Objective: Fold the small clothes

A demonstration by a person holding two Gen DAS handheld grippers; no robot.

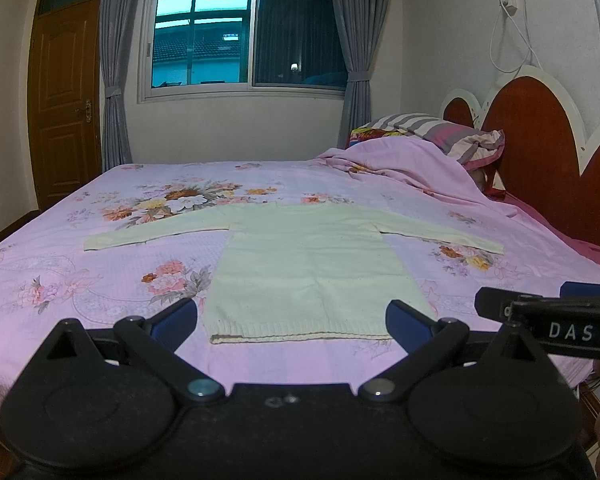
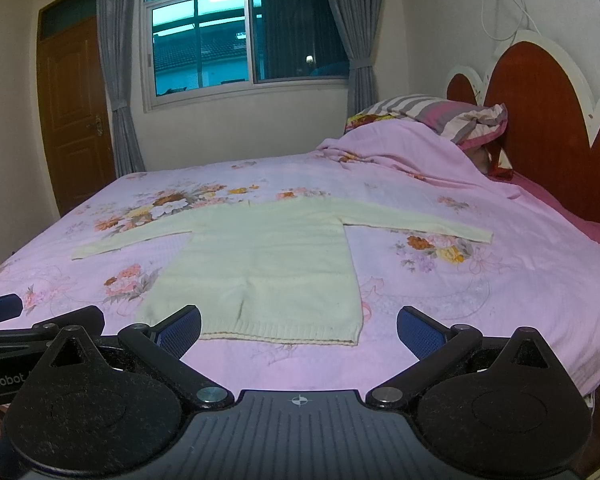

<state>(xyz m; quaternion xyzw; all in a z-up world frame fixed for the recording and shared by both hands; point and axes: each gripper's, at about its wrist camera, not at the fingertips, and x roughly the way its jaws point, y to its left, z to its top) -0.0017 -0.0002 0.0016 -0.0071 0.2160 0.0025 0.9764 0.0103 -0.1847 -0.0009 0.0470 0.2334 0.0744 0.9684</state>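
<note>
On the bed (image 1: 100, 360), over a pink floral sheet (image 1: 40, 264), a pale cream knitted sweater (image 1: 308, 264) lies flat and unfolded — body straight, both long sleeves spread out to the sides, ribbed hem nearest the cameras and neckline toward the window (image 1: 244, 36). The left tool (image 1: 292, 322) hangs just short of the hem with its blue-padded fingers (image 1: 178, 322) set wide apart, gripping nothing; the hem sits between them in the left wrist view. The right tool (image 2: 300, 330) is likewise spread wide and empty, just before the hem's right corner, its left pad overlapping the hem in the right wrist view. Each tool shows at the edge of the other's view, so the two sit side by side. Toward the red headboard (image 1: 540, 152), a pink cover (image 1: 412, 168) is heaped over striped pillows (image 1: 452, 132) — well apart from the sweater. Grey curtains (image 1: 114, 60) flank the window, with a brown door (image 1: 66, 100) on the left.
</note>
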